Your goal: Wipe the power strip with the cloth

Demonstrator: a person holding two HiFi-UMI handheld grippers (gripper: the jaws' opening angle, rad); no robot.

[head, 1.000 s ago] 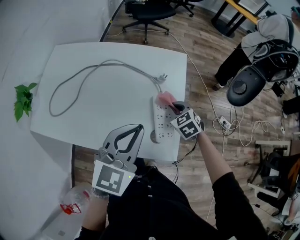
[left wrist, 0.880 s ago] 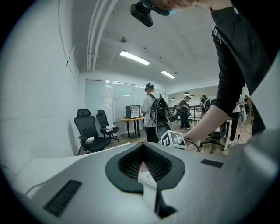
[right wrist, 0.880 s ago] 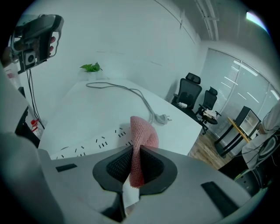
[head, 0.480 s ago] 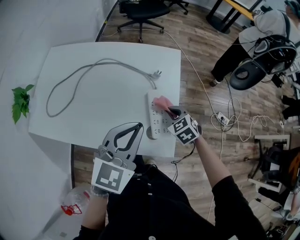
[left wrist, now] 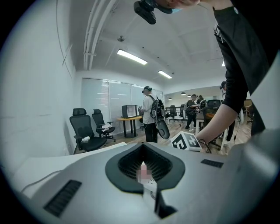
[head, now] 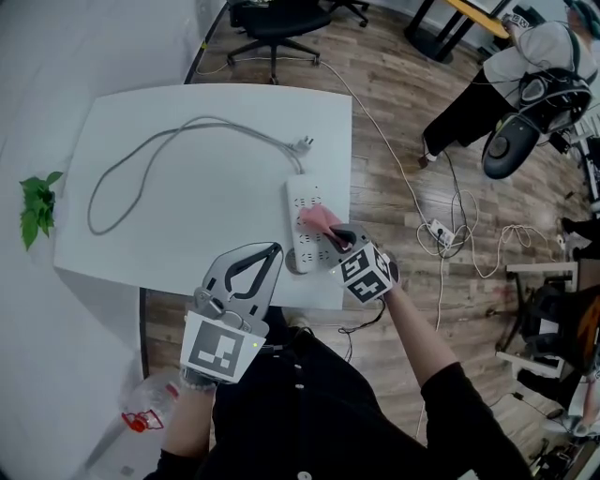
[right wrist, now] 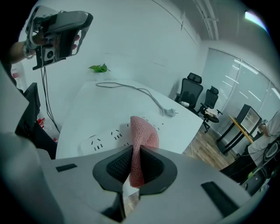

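A white power strip (head: 302, 202) lies along the right edge of the white table (head: 216, 197), with its grey cord (head: 159, 141) looping off to the left. My right gripper (head: 332, 232) is shut on a pink cloth (head: 318, 219) that rests on the middle of the strip. The right gripper view shows the cloth (right wrist: 141, 133) pinched between the jaws, above the strip (right wrist: 103, 139). My left gripper (head: 274, 250) is shut with nothing in it and hangs over the table's near edge, apart from the strip.
The cord's plug (head: 303, 143) lies just beyond the strip's far end. A green plant (head: 36, 206) sits left of the table. An office chair (head: 272, 19), a person (head: 525, 56) and floor cables (head: 459, 244) are around the table. A plastic bottle (head: 141, 414) is at lower left.
The right gripper has drawn the pink cloth along the power strip from its far end toward its middle. The left gripper has stayed put.
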